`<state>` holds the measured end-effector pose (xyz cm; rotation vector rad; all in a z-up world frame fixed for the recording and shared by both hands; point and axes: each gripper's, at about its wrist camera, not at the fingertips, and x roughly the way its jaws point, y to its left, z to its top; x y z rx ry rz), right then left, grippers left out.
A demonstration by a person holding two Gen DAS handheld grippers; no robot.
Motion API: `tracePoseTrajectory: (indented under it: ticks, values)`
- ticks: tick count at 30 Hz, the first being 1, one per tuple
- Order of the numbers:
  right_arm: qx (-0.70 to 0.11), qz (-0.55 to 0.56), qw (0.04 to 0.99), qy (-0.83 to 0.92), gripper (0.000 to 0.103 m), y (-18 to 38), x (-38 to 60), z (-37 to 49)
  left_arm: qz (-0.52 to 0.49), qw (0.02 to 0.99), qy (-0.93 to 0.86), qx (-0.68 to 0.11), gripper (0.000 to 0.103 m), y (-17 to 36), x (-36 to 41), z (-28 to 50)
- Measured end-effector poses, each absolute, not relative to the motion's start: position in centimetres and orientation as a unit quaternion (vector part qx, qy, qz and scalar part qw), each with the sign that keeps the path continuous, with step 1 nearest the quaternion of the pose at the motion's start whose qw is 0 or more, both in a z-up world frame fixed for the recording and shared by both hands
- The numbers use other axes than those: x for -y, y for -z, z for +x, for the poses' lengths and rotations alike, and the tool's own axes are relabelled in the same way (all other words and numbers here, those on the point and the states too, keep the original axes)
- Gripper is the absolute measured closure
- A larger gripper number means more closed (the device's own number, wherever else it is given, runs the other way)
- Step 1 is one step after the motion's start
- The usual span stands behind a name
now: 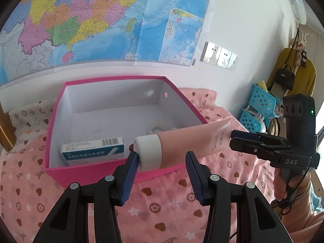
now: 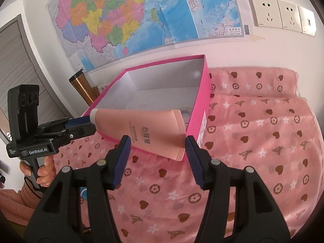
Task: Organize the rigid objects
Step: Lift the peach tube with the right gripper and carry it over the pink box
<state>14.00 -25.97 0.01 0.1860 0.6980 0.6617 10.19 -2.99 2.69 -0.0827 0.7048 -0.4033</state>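
A pink tube (image 1: 192,141) with a white cap (image 1: 148,151) hangs level over the near corner of the pink box (image 1: 56,121). My left gripper (image 1: 162,156) is shut on the cap end. One pad touches the cap and the other lies against the tube's body. In the right wrist view the left gripper (image 2: 91,124) meets the cap from the left. My right gripper (image 2: 158,143) stands open around the tube's (image 2: 145,129) flat end, with a thin gap beside its right pad. From the left wrist view its tips (image 1: 231,138) sit just at that end. A teal-and-white medicine carton (image 1: 93,149) lies inside the box.
The box (image 2: 202,101) stands on a pink patterned bedcover (image 2: 253,141) against a wall with a map. A small round item (image 1: 157,128) lies on the box floor. A bronze flask (image 2: 81,87) stands behind the box's left. Blue baskets (image 1: 261,105) are at the far right.
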Motion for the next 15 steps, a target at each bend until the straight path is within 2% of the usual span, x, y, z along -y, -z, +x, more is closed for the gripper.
tracePoseTrajectory:
  ticks: [15]
  values:
    - [-0.338,0.09,0.883,-0.315,0.045,-0.5,25.9,15.5,-0.041,0.917,0.193,-0.347,0.055,-2.9,3.1,11.8]
